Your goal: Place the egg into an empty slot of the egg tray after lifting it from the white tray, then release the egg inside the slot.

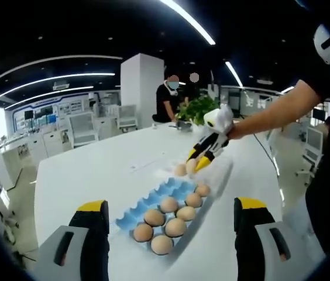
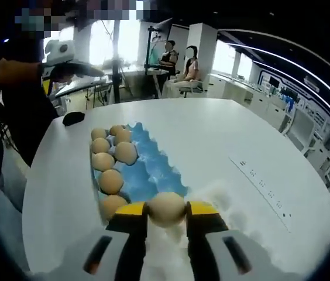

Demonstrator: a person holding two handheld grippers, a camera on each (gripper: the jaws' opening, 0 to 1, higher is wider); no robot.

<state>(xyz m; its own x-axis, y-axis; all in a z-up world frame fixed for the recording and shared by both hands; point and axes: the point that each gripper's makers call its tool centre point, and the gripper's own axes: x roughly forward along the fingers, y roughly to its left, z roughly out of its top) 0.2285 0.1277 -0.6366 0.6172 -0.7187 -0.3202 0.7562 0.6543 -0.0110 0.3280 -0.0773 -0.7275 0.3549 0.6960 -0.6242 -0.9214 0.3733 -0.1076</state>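
My right gripper (image 2: 166, 212) is shut on a tan egg (image 2: 166, 206), held low over the white tray (image 2: 226, 202) at the near end of the blue egg tray (image 2: 150, 170). Several eggs (image 2: 111, 180) fill the tray's left column; the slots on its right side are bare. In the left gripper view, the right gripper (image 1: 199, 161) reaches in from the right on a person's arm, with the egg (image 1: 192, 166) at its tips beyond the blue egg tray (image 1: 147, 202). My left gripper (image 1: 171, 205) is open, its jaws wide apart above the table's near edge.
The round white table (image 1: 95, 175) ends close to my left jaws. A potted plant (image 1: 197, 108) and seated people are at the far side. A small black object (image 2: 73, 118) lies near the table's edge. Another egg (image 1: 179, 170) rests in the white tray.
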